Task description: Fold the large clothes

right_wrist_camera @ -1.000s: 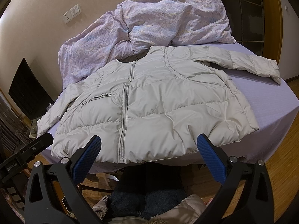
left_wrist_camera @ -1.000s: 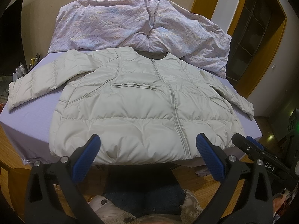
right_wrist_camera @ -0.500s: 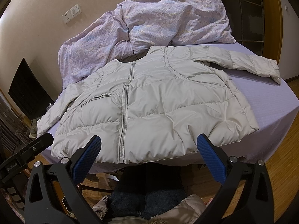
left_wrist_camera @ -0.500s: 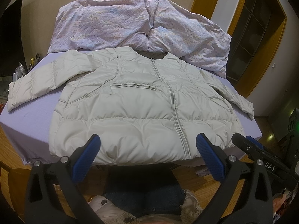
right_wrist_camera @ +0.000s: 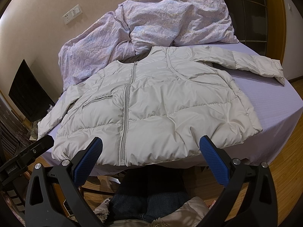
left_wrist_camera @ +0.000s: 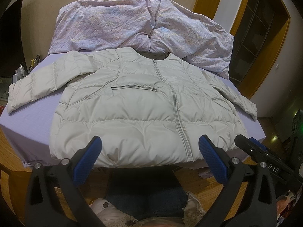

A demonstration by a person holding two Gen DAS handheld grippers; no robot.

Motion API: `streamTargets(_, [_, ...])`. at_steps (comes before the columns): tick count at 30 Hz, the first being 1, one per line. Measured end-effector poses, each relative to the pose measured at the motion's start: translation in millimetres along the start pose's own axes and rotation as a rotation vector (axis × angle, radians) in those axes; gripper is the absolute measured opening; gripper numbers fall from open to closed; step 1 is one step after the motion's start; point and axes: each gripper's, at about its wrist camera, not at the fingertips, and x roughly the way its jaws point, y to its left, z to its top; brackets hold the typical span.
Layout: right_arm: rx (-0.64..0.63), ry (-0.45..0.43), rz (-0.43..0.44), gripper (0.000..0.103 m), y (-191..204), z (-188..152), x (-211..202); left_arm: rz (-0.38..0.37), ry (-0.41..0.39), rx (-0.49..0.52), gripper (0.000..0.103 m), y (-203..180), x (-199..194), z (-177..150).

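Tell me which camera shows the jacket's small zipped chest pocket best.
The left wrist view: the chest pocket lies near the middle of the picture, its zip line running across in full. The right wrist view also shows the pocket, but off to the left of the jacket, smaller and slanted.

From the left wrist we look across the bed (left_wrist_camera: 24,126) from just off its near edge, toward the near left corner; from the right wrist, toward the near right corner. Both views share the puffer jacket (left_wrist_camera: 144,106) (right_wrist_camera: 157,106).
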Motion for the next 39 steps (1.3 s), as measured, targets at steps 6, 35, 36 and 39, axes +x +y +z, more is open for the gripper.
streamTargets(6, [0.002, -0.001, -0.004, 0.102, -2.0, 0.1, -0.3, 0.002, 0.000, 0.002, 0.101, -0.1, 0.2, 0.1])
streamTargets(35, [0.751, -0.053, -0.079, 0.102, -254.2, 72.1, 63.6, 0.105, 0.081, -0.078, 0.101, 61.3, 94.6, 60.0])
streamTargets(36, [0.823, -0.062, -0.067, 0.099, -272.8, 71.3, 67.9, 0.107, 0.086, -0.082, 0.101, 63.6, 98.4, 62.5])
streamTargets(39, [0.948, -0.076, -0.068, 0.092, -308.9, 72.1, 79.5, 0.104, 0.106, -0.090, 0.101, 71.2, 113.0, 72.2])
